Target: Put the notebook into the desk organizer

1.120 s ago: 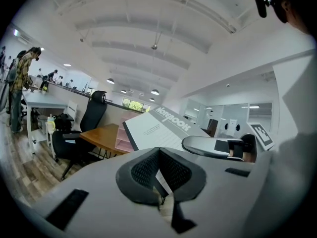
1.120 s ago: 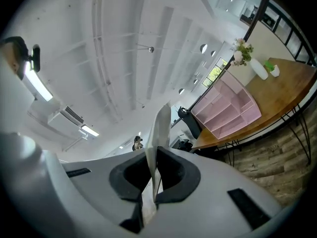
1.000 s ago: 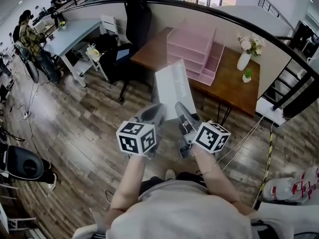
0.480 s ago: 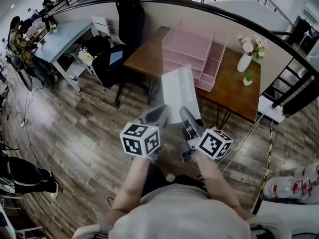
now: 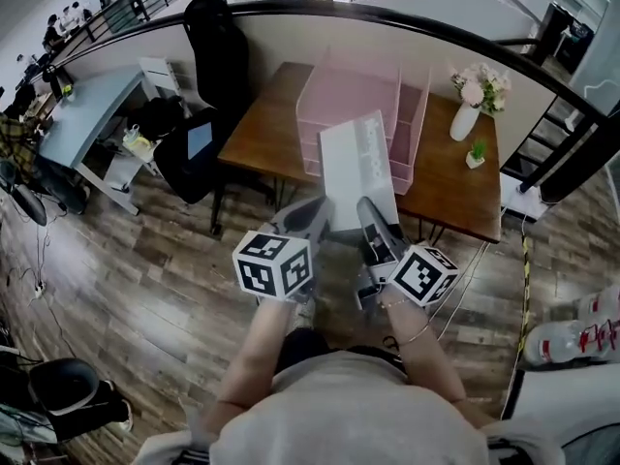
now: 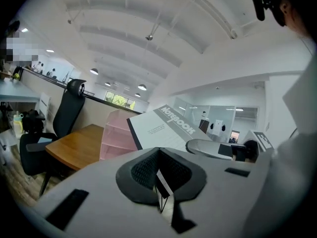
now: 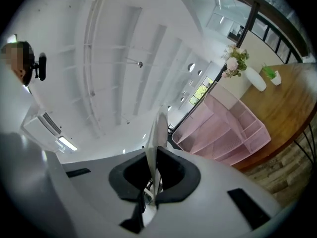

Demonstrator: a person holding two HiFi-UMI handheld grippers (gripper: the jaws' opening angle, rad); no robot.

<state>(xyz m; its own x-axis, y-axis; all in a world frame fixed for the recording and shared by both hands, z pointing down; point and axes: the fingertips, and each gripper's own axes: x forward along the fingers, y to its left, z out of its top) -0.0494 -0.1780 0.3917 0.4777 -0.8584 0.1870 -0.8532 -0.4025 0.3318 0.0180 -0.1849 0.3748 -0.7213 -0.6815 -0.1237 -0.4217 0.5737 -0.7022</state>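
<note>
The notebook (image 5: 358, 168) is held in the air, tilted, over the near edge of the wooden desk (image 5: 254, 129). It is in front of the pink desk organizer (image 5: 339, 90) and in none of its compartments. The right gripper (image 5: 374, 223) has both jaws pressed onto the notebook's lower edge. The left gripper (image 5: 312, 213) is closed on the lower left corner, with a thin sliver between its pads. 1 white vase of flowers (image 5: 467, 114) stands on the desk, right of the organizer.
</note>
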